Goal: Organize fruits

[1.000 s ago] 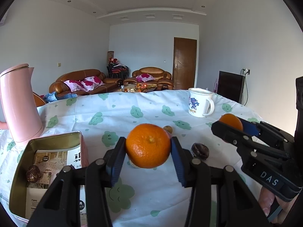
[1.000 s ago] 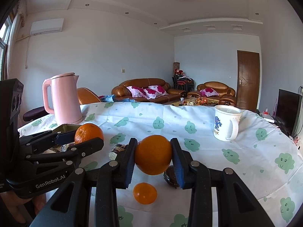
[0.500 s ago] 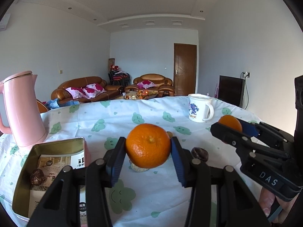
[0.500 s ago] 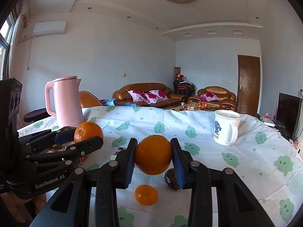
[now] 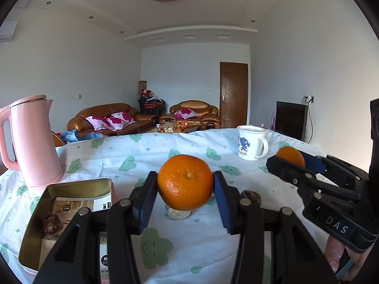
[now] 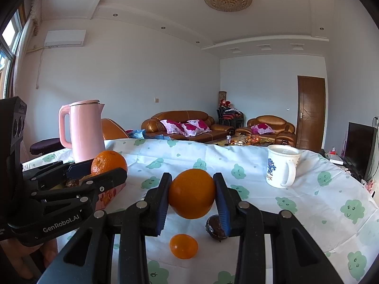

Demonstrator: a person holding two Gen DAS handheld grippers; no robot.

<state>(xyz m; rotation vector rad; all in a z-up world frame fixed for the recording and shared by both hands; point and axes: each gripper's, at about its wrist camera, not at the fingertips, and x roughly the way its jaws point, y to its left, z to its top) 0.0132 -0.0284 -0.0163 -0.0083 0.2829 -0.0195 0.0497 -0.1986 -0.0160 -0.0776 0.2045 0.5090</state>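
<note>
I've got the left claw (image 5: 185, 193) clamped on a dimpled orange (image 5: 185, 181), pads tight on both sides, held up off the surface (image 5: 165, 146) just right of the open gold tin (image 5: 32, 227). Tin has a dark brown fruit (image 5: 50, 223) + a printed leaflet inside. Right claw (image 6: 192, 197) likewise closed on a smoother orange (image 6: 191, 193), also lifted clear. Below it on the cloth: a small orange fruit (image 6: 183, 246) and, just to its right, a dark wrinkled fruit (image 6: 214, 227), partly hidden by the claw finger. Pink kettle (image 5: 33, 142) stands behind the tin; white mug (image 6: 281, 169) sits far right, well apart from the fruit.
</note>
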